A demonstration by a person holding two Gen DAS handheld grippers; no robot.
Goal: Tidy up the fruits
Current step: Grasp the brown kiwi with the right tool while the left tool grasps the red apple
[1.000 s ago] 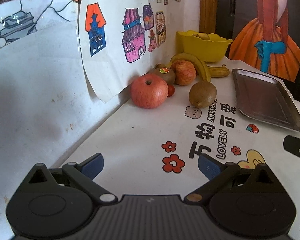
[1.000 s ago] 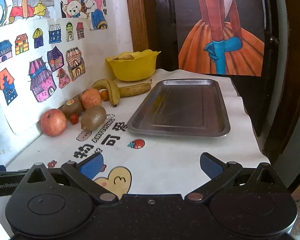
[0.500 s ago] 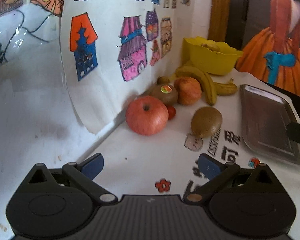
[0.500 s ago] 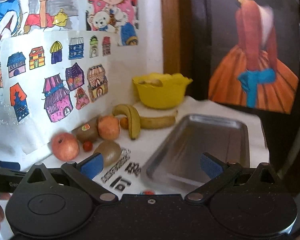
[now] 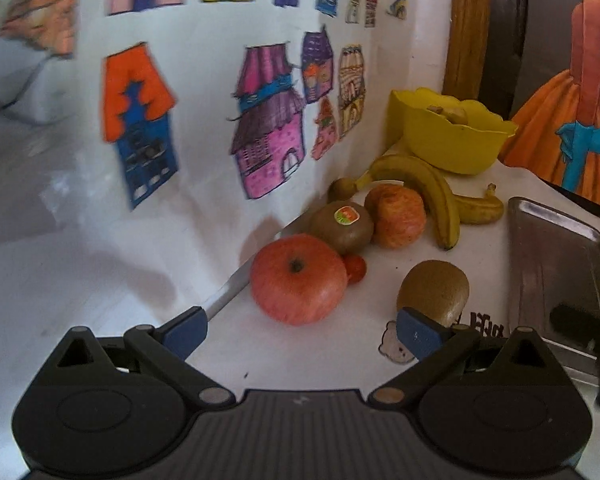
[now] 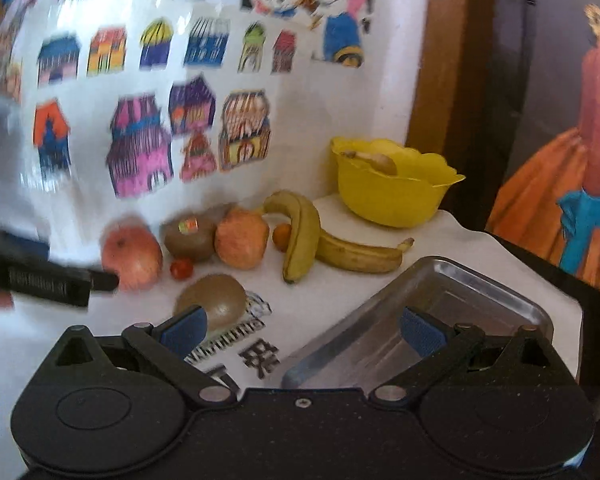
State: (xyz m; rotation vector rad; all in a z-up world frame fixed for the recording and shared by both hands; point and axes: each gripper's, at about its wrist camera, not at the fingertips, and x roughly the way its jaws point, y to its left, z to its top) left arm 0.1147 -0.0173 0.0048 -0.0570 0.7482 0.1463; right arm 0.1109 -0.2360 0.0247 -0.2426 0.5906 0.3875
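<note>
A large red apple (image 5: 298,278) lies near the wall, just ahead of my open left gripper (image 5: 302,330). Behind it sit a stickered kiwi (image 5: 342,226), a small red tomato (image 5: 355,267), a second apple (image 5: 396,216) and two bananas (image 5: 432,192). A loose kiwi (image 5: 434,290) rests by the left gripper's right finger. My right gripper (image 6: 304,330) is open and empty, with that kiwi (image 6: 212,300) ahead of its left finger and the steel tray (image 6: 452,300) ahead of its right finger. The yellow bowl (image 6: 392,188) stands at the back.
Paper drawings of houses (image 5: 268,132) hang on the white wall at left. A dark poster of an orange dress (image 6: 560,184) leans at the back right. The left gripper's body (image 6: 40,280) crosses the right wrist view at left, in front of the large apple (image 6: 130,256).
Both grippers have moved forward toward the fruit; the large apple and loose kiwi now sit much closer to the left fingers. Both stay open and empty.
</note>
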